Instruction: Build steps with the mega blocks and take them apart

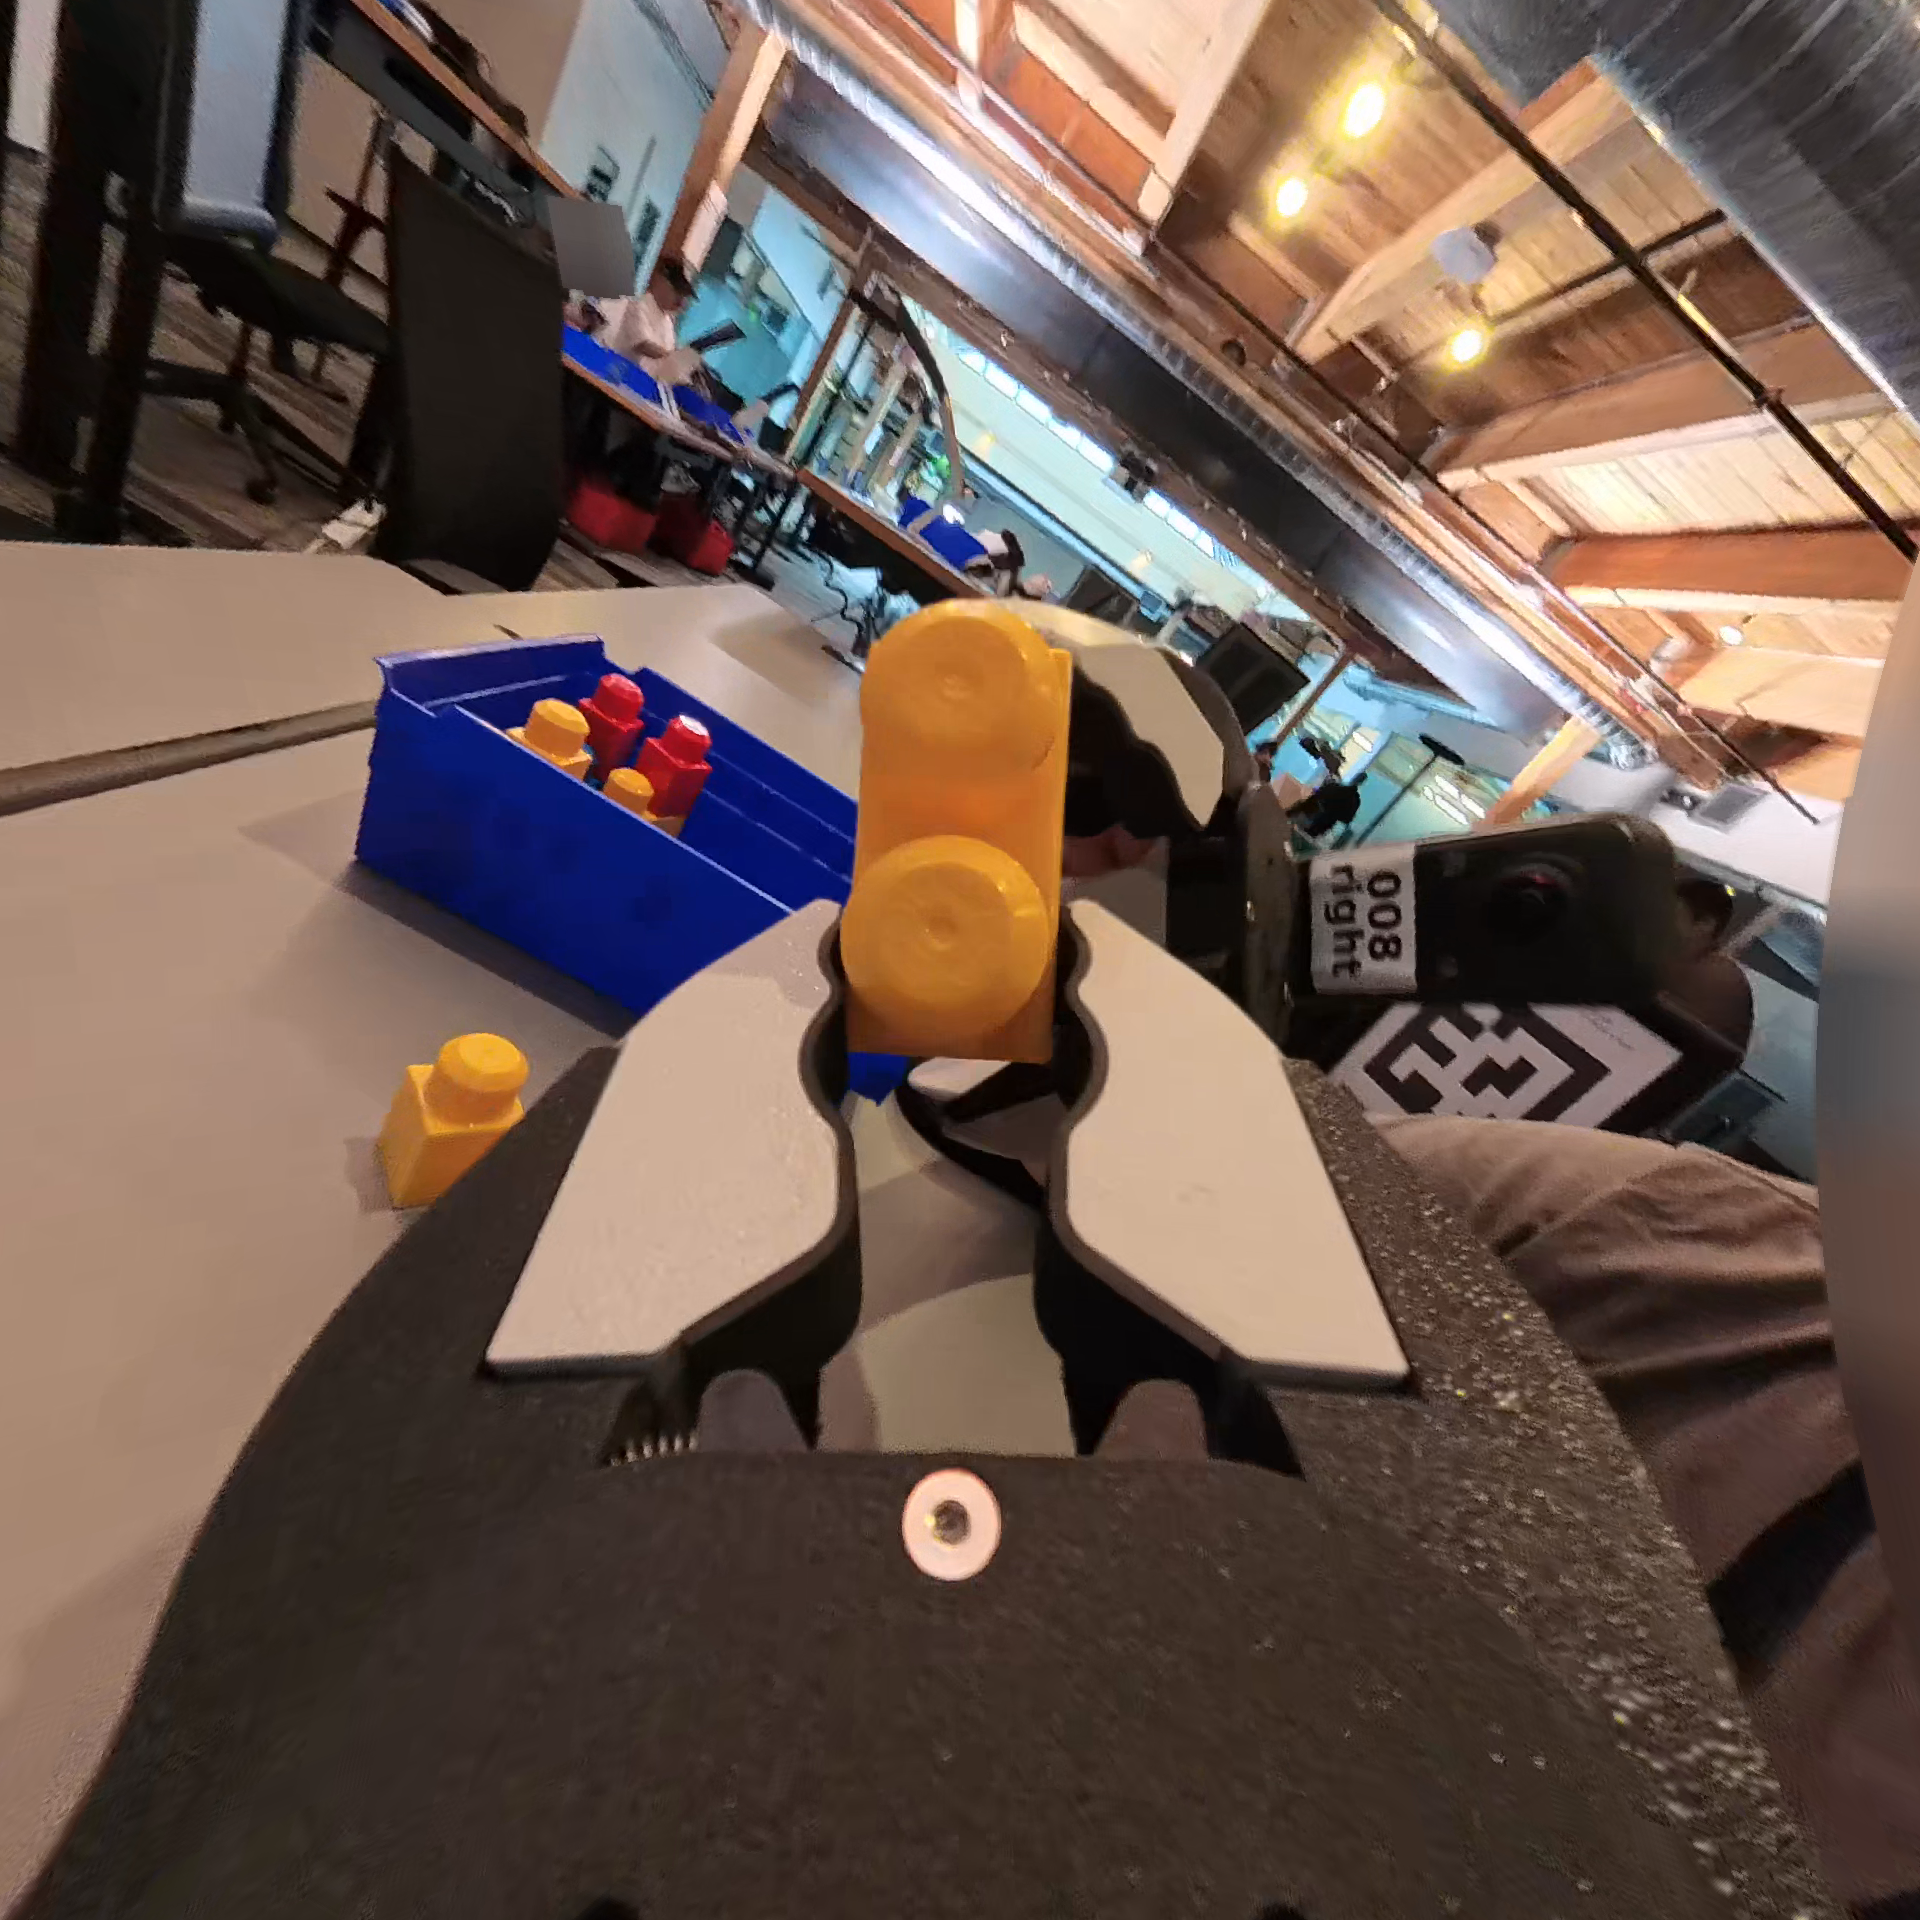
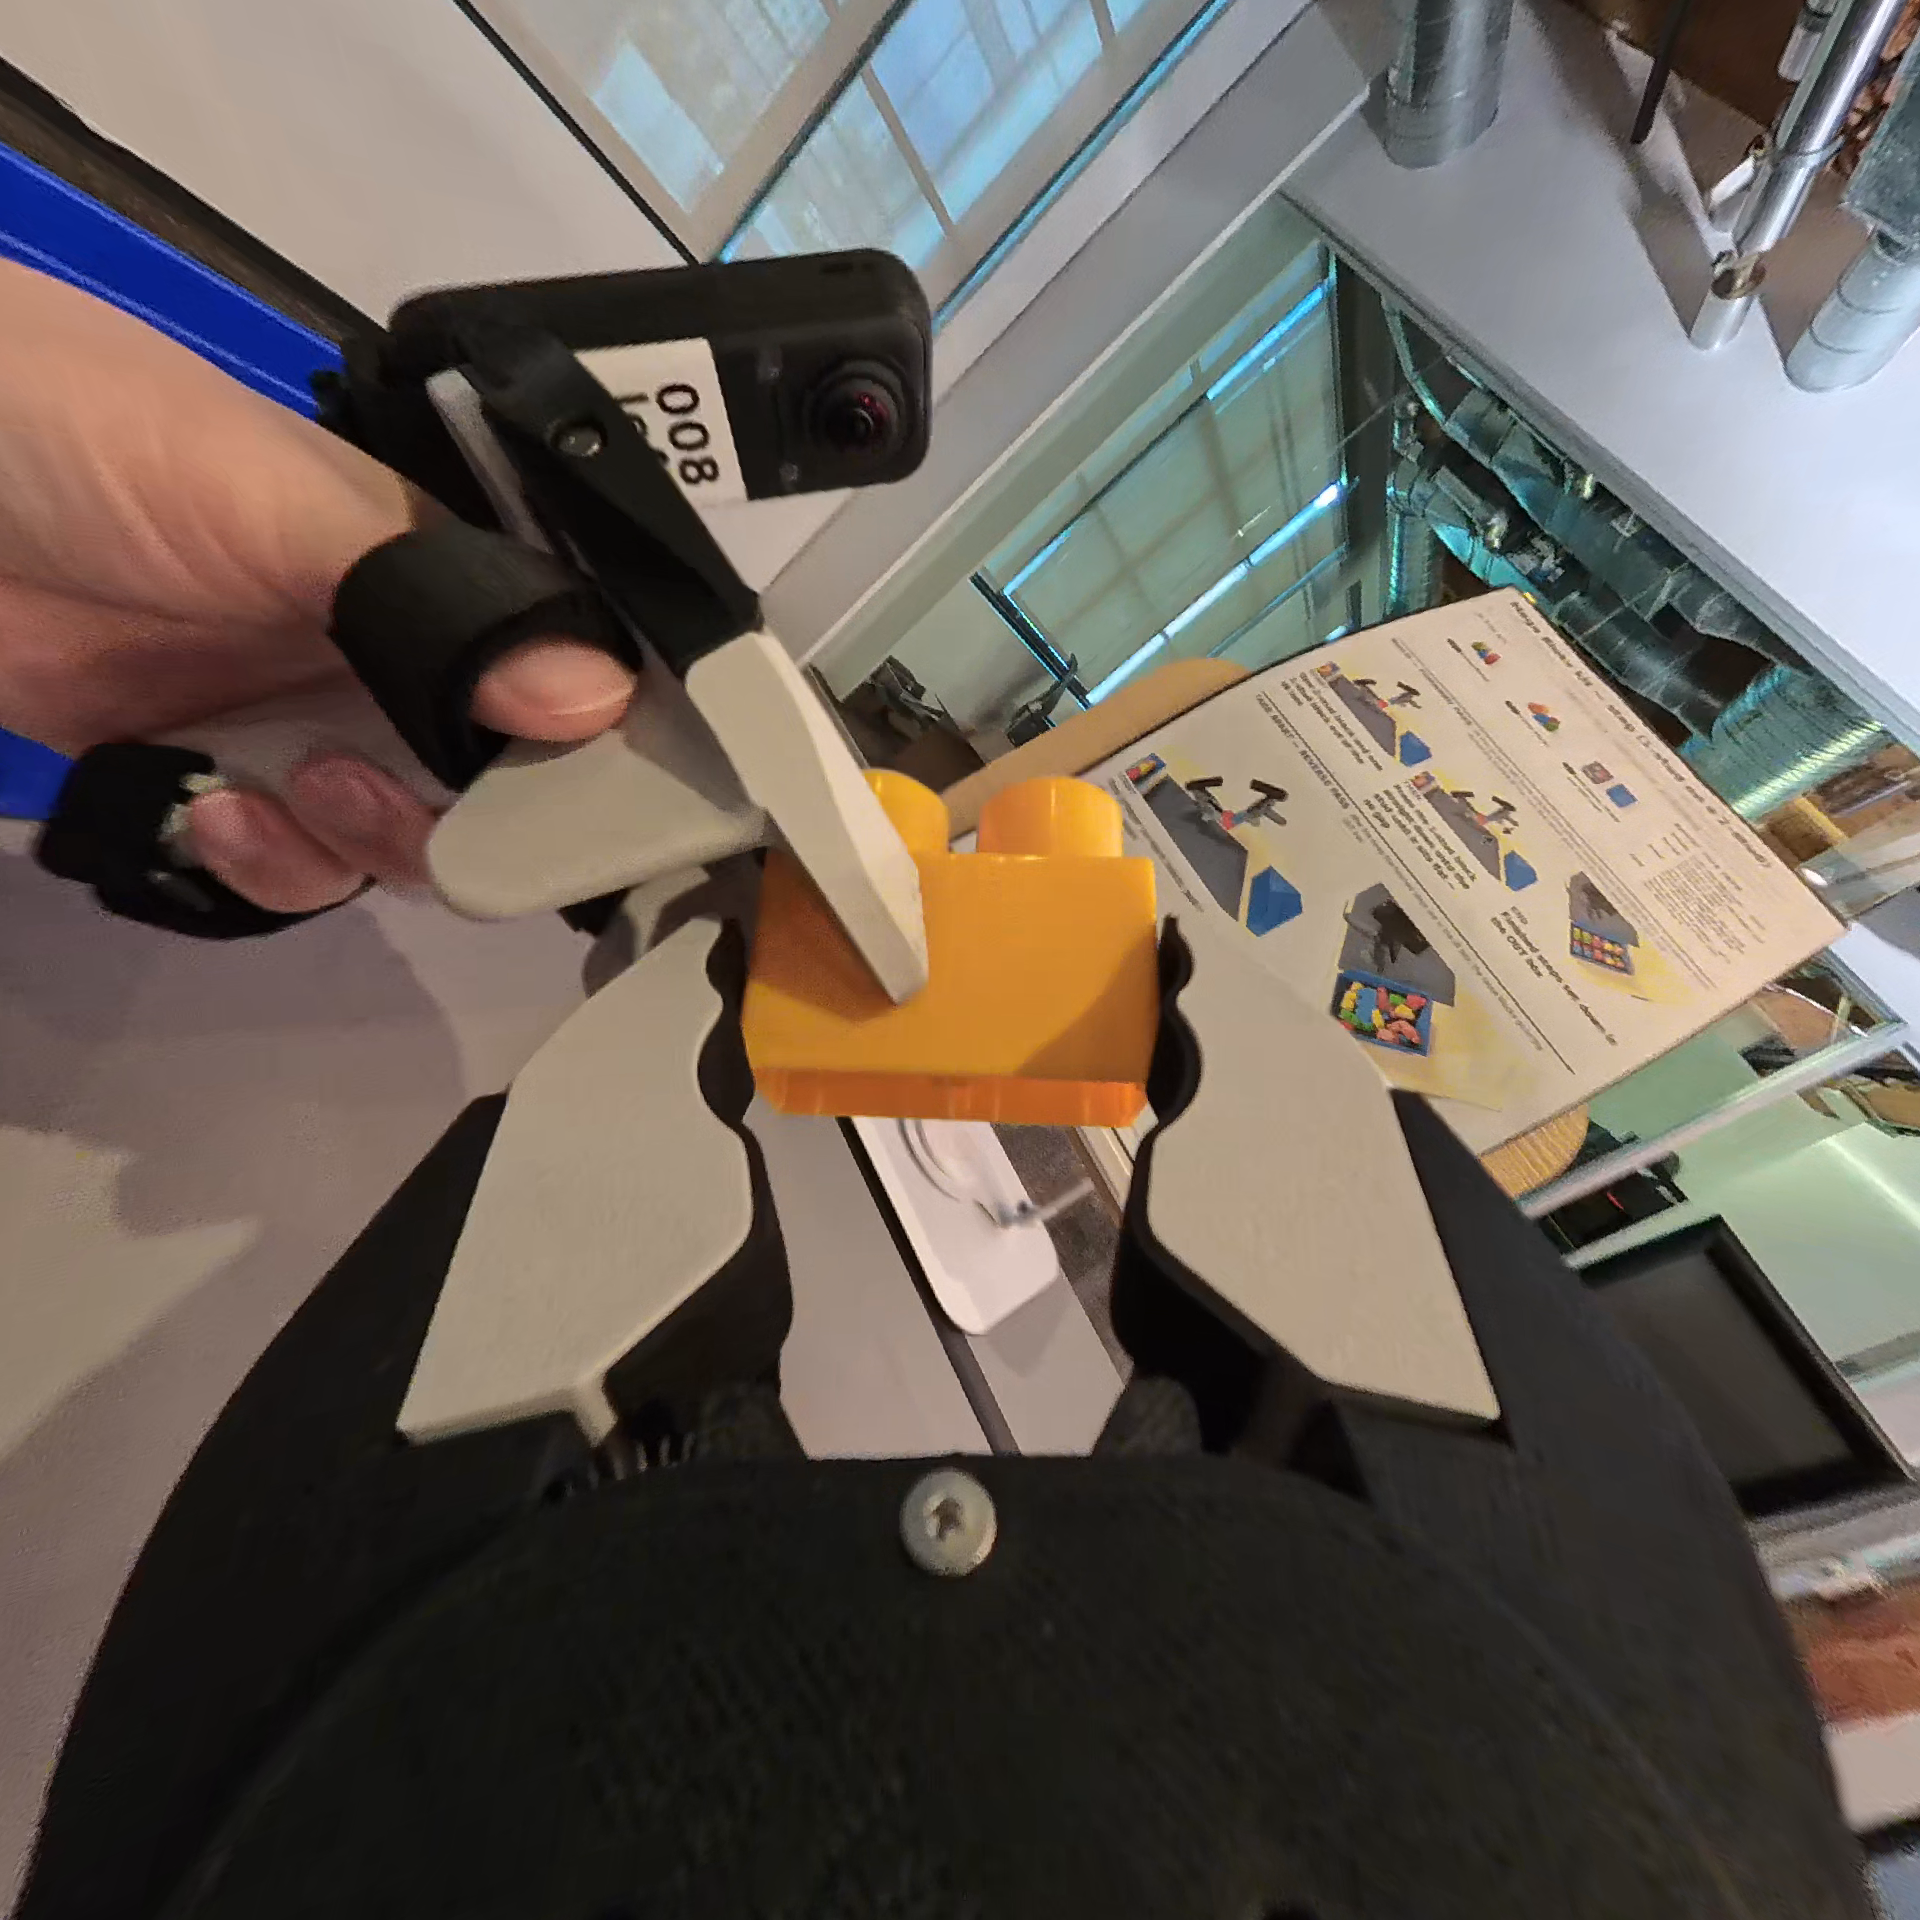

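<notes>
Both grippers clamp one two-stud yellow block (image 1: 951, 852) held above the tabletop (image 1: 156, 987). The left gripper (image 1: 948, 977) grasps it across its narrow sides, studs toward the camera; the right gripper (image 2: 951, 997) grips its two ends. A small yellow block (image 1: 452, 1117) stands on the tabletop beside a blue bin (image 1: 582, 873) holding red and yellow blocks (image 1: 623, 743), perhaps four. An instruction sheet (image 2: 1475, 831) lies beyond.

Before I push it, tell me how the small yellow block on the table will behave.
The small yellow block looks like hollow moulded plastic, so probably light and stiff. Its flat base on the table should slide, not roll. A push on its stud may tip it.
</notes>
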The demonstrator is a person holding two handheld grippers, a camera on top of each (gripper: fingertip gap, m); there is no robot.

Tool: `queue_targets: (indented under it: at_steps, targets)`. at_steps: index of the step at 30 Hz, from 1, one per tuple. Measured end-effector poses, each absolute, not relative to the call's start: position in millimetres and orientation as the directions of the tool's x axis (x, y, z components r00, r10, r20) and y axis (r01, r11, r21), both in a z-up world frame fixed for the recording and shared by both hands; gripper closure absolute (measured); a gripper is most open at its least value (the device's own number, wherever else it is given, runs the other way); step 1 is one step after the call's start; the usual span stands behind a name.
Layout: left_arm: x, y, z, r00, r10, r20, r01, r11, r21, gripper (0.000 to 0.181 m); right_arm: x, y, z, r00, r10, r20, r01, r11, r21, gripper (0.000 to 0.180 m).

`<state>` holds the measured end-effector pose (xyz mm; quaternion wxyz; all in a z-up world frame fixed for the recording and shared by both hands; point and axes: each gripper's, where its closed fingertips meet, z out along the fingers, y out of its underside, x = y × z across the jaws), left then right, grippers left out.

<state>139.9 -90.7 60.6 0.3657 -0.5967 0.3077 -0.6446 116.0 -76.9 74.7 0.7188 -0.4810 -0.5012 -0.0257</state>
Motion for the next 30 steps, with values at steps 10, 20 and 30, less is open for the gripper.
queue_targets:
  at_steps: [10, 20, 30]
  targets:
    - [121.0, -101.5, 34.1, 0.094, -0.968, 0.234, -0.302, -0.251, -0.920, 0.144, 137.7, -104.5, 83.2, 0.233, 0.970, 0.065, 0.206, 0.017, -0.978, 0.106]
    - [128.2, -108.4, 31.9, 0.082, -0.983, 0.165, -0.330, -0.183, -0.926, 0.144, 133.7, -105.5, 34.5, 0.098, 0.990, -0.102, 0.367, -0.132, -0.921, 0.144]
    - [134.6, -102.2, 57.4, 0.015, -0.944, 0.331, -0.063, -0.331, -0.941, 0.138, 125.5, -94.9, 64.1, 0.101, 0.981, -0.165, 0.092, -0.174, -0.980, 0.144]
